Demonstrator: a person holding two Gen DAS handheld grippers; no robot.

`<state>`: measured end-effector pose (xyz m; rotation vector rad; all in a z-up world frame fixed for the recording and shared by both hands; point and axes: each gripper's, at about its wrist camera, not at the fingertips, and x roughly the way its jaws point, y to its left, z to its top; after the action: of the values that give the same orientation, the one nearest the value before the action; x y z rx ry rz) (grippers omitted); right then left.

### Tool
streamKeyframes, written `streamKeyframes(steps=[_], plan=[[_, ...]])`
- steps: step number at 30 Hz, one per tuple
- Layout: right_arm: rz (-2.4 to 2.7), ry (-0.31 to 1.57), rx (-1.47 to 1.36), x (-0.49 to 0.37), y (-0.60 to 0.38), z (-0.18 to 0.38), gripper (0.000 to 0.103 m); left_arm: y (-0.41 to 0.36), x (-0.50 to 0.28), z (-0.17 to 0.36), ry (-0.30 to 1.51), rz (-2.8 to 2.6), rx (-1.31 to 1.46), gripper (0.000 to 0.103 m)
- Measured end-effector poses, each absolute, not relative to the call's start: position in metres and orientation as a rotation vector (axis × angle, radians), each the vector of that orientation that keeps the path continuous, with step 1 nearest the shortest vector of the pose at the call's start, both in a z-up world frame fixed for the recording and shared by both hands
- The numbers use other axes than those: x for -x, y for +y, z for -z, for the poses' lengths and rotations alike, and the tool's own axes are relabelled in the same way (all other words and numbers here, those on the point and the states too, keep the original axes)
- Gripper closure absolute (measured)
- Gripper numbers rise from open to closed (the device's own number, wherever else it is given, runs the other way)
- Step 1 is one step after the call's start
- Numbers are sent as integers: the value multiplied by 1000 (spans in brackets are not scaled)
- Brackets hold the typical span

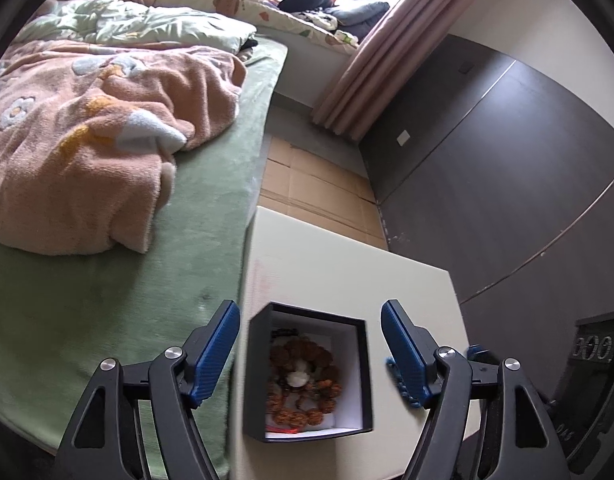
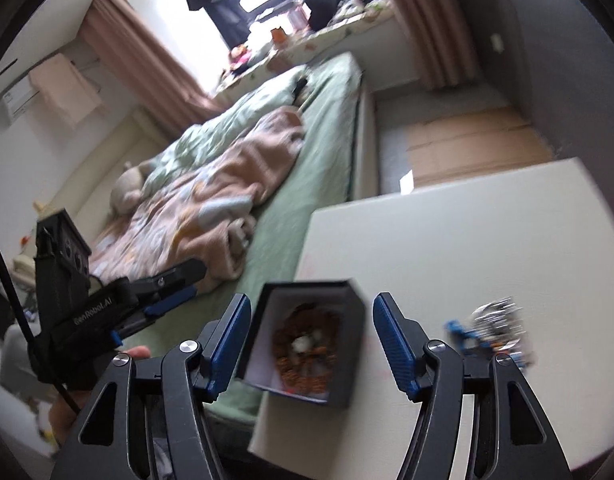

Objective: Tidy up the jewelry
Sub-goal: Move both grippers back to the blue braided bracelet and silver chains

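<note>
An open black box [image 1: 365,376] with a white lining sits near the left edge of a cream table [image 1: 327,264]. A brown bead bracelet [image 1: 303,380] with a pale bead lies coiled inside it. My left gripper [image 1: 311,312] is open, one blue pad on each side of the box and clear of its walls. A blue bead string [image 1: 401,386] shows behind its right finger. In the right wrist view my right gripper [image 2: 311,302] is also open over the box [image 2: 347,360] and bracelet [image 2: 307,344]. Blue and silver jewelry [image 2: 491,328] lies blurred to the right. The left gripper [image 2: 195,280] hovers left of the box.
A bed [image 1: 127,300] with a green sheet and a pink blanket [image 1: 99,136] adjoins the table's left side. Cardboard [image 1: 315,184] covers the floor beyond the table. A dark wall panel [image 1: 507,200] stands to the right. A hand [image 2: 67,408] holds the left gripper's handle.
</note>
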<state>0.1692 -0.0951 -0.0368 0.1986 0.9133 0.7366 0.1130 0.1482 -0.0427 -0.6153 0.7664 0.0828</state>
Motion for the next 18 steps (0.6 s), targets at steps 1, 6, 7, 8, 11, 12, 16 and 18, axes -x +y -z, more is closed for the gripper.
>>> streamKeyframes(steps=[1, 6, 7, 8, 11, 12, 16, 18], plan=[[-717, 897, -195, -168, -102, 31, 39, 143, -114, 41, 765, -74, 613, 29], [-635, 863, -194, -168, -139, 14, 39, 124, -119, 37, 766, -42, 584, 29], [-619, 860, -189, -169, -145, 12, 39, 120, -120, 36, 767, -31, 581, 29], [-604, 861, -183, -169, -153, 12, 39, 116, -121, 36, 768, -22, 580, 29], [-575, 874, -175, -172, -169, 13, 39, 103, -124, 35, 772, -8, 564, 29], [-566, 877, -173, -172, -173, 13, 39, 99, -126, 34, 774, -5, 556, 29], [-530, 896, -182, -175, -194, 18, 39, 79, -133, 34, 787, 21, 530, 29], [-516, 908, -186, -175, -204, 22, 39, 68, -137, 36, 801, 33, 518, 29]])
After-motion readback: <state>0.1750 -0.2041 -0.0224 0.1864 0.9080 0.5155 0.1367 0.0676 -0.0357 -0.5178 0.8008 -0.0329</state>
